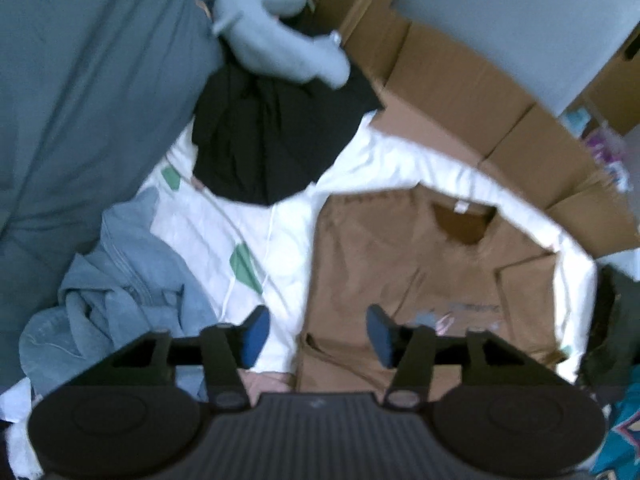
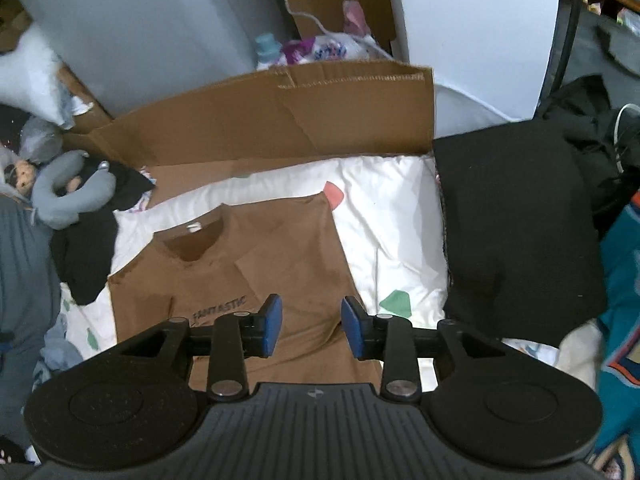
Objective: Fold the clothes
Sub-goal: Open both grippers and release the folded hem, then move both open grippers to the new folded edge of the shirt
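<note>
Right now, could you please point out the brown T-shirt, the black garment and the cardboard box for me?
brown T-shirt (image 2: pixel 280 264): right wrist view, on its chest, right of the collar.
black garment (image 1: pixel 264 140): left wrist view, middle of the crumpled pile.
cardboard box (image 2: pixel 280 120): right wrist view, on its upright flap.

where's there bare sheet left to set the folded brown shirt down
Two bare patches of white sheet: one between the brown shirt and the black cushion, one between the shirt and the blue denim heap. The far left is crowded with a black garment and a grey plush toy; cardboard borders the far edge.
</note>
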`<move>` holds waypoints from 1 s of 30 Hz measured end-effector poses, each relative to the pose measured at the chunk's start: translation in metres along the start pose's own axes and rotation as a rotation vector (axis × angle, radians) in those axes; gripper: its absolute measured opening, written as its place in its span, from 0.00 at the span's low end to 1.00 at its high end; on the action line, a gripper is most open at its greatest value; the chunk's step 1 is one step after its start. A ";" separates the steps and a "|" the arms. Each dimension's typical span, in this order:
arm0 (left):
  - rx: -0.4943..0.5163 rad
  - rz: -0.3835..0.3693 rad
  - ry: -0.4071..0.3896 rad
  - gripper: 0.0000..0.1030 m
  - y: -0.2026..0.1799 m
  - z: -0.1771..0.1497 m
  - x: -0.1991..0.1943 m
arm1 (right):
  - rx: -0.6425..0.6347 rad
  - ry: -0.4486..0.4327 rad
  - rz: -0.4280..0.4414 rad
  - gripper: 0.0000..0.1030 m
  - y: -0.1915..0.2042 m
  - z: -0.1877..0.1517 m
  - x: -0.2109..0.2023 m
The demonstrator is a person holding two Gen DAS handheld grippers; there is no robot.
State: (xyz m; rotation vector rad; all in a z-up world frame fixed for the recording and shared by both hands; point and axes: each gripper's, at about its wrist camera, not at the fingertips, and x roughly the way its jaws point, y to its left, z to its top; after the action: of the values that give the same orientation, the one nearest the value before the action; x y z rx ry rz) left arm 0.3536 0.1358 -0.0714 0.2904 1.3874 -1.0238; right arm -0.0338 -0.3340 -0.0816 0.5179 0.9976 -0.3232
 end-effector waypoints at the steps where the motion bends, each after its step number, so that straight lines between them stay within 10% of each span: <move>1: -0.007 -0.013 -0.002 0.59 0.000 0.000 -0.009 | -0.014 -0.001 -0.015 0.44 0.005 -0.002 -0.010; 9: 0.097 -0.012 -0.042 0.64 -0.010 -0.014 -0.036 | -0.163 -0.033 -0.011 0.50 0.033 -0.009 -0.043; 30: 0.429 0.010 -0.004 0.64 -0.011 -0.018 0.058 | -0.273 0.072 -0.053 0.53 -0.006 -0.040 0.087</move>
State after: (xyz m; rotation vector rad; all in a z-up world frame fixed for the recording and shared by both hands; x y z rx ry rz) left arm 0.3252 0.1184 -0.1236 0.6095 1.1514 -1.3087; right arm -0.0212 -0.3195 -0.1754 0.2572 1.1071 -0.2113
